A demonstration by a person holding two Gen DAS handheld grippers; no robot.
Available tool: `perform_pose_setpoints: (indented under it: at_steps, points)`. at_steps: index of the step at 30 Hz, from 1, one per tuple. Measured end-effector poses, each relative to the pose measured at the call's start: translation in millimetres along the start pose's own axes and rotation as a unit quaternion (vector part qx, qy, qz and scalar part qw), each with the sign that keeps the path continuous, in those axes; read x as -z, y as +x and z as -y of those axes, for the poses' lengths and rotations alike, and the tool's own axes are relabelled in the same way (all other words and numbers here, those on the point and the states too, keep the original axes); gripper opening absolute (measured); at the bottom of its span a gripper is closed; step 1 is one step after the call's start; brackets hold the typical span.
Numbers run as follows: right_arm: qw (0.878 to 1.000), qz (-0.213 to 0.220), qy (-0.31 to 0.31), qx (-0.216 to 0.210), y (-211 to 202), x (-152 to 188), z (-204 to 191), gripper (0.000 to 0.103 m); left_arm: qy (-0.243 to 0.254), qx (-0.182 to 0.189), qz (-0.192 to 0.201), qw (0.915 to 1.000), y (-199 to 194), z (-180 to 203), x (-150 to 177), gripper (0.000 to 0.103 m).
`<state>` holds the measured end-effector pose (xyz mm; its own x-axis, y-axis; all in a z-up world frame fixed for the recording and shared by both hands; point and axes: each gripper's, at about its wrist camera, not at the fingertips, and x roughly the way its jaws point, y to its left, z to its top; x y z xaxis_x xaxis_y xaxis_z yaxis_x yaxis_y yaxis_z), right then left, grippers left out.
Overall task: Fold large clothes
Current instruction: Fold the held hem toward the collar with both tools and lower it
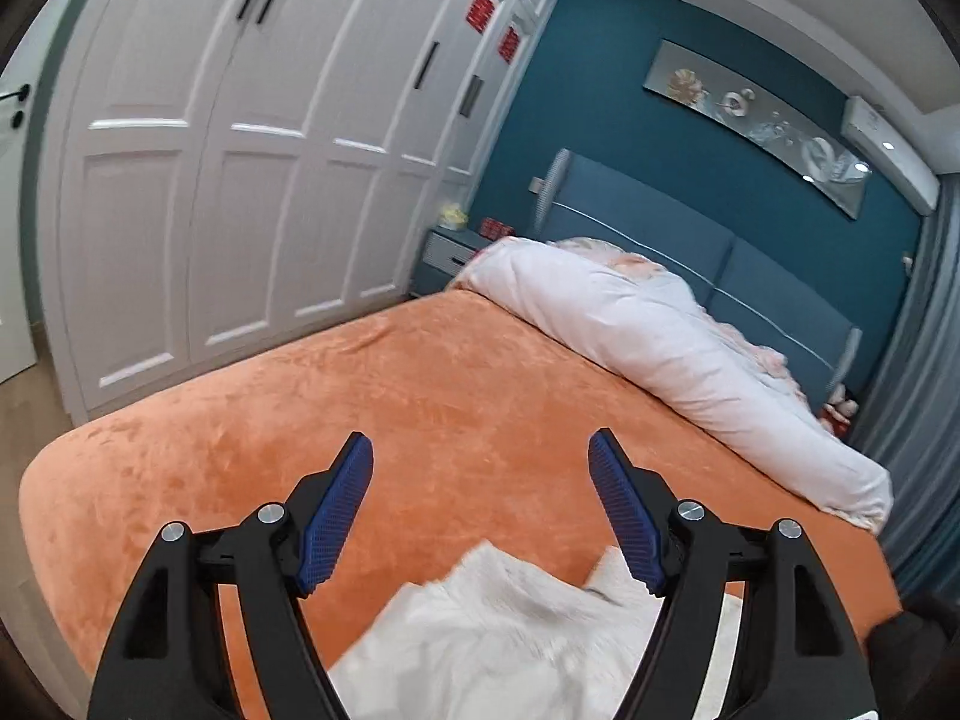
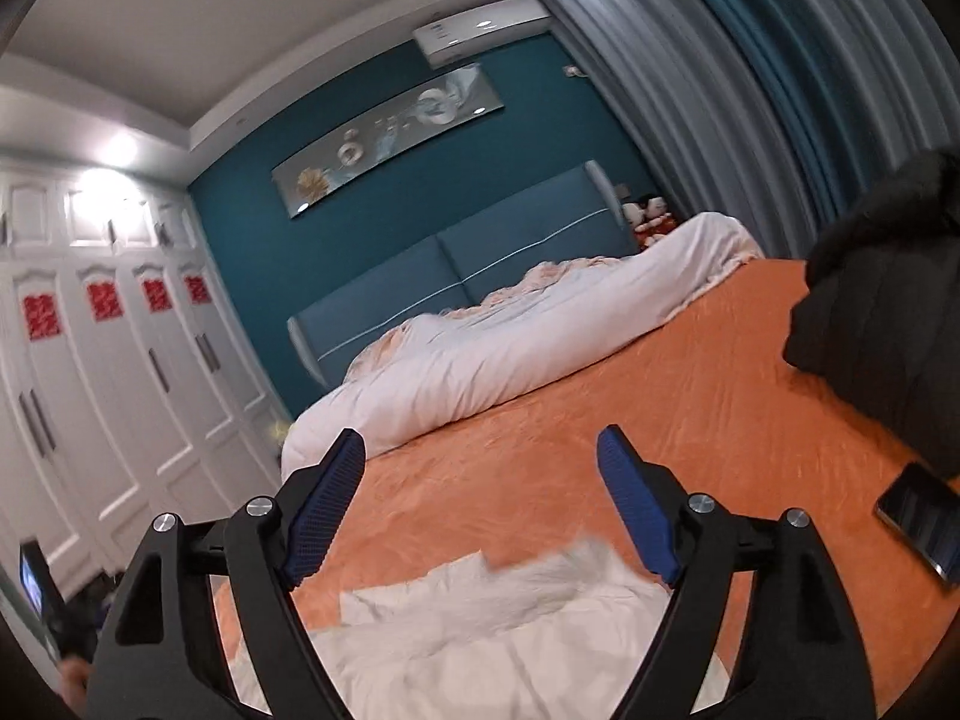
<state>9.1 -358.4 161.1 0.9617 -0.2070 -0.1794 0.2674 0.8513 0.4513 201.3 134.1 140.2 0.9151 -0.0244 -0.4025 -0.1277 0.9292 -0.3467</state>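
A white furry garment lies on the orange bedspread at the near edge of the bed. It also shows in the right wrist view, with a fluffy edge and a smoother white lining. My left gripper is open and empty, held above the garment's far edge. My right gripper is open and empty, also above the garment. Neither touches the cloth.
A rolled white duvet lies across the head of the bed by the blue headboard. White wardrobes stand on the left. A black garment and a phone lie on the bed's right side.
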Motion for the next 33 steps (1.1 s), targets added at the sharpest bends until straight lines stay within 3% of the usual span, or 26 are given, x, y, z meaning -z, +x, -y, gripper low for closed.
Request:
perform_pose_setpoints:
  at_steps: [3,4,6,8,10,13,15,17,21,25,27,30,33]
  points:
    - [0.998,-0.038,-0.058,-0.001,-3,21,-10,0.076,0.04,0.024,-0.022,0.9987,-14,8,15,0.075]
    - [0.996,-0.05,-0.076,0.001,-4,29,-15,0.07,0.055,0.028,-0.031,0.9976,-17,13,23,0.075]
    - [0.988,-0.106,-0.116,-0.004,-3,61,-25,0.056,0.094,0.036,-0.058,0.9932,-25,24,49,0.075]
    - [0.98,-0.15,-0.129,-0.017,-1,87,-31,0.029,0.129,0.053,-0.088,0.9863,-29,40,84,0.075]
    - [0.967,-0.193,-0.165,-0.033,3,121,-48,0.025,0.154,0.063,-0.118,0.9789,-30,55,119,0.075]
    - [0.95,-0.219,-0.219,-0.042,8,156,-69,0.025,0.156,0.067,-0.148,0.9744,-22,65,152,0.075]
    - [0.94,-0.242,-0.238,-0.035,20,179,-70,0.025,0.163,0.046,-0.162,0.972,-8,64,173,0.075]
    - [0.938,-0.253,-0.237,-0.013,29,191,-55,0.022,0.168,0.029,-0.17,0.9705,5,57,187,0.078]
    - [0.945,-0.255,-0.201,0.044,36,188,-2,0.022,0.174,0.024,-0.177,0.9684,19,39,198,0.096]
    - [0.946,-0.251,-0.181,0.099,37,177,39,0.022,0.177,0.023,-0.183,0.9668,26,30,196,0.098]
    - [0.946,-0.249,-0.169,0.121,34,165,48,0.02,0.157,0.019,-0.176,0.9716,21,27,181,0.098]
    - [0.957,-0.232,-0.137,0.111,37,138,46,0.024,0.114,0.022,-0.145,0.9826,17,21,145,0.096]
    - [0.964,-0.218,-0.128,0.078,57,112,33,0.024,0.087,0.031,-0.154,0.9837,39,25,118,0.094]
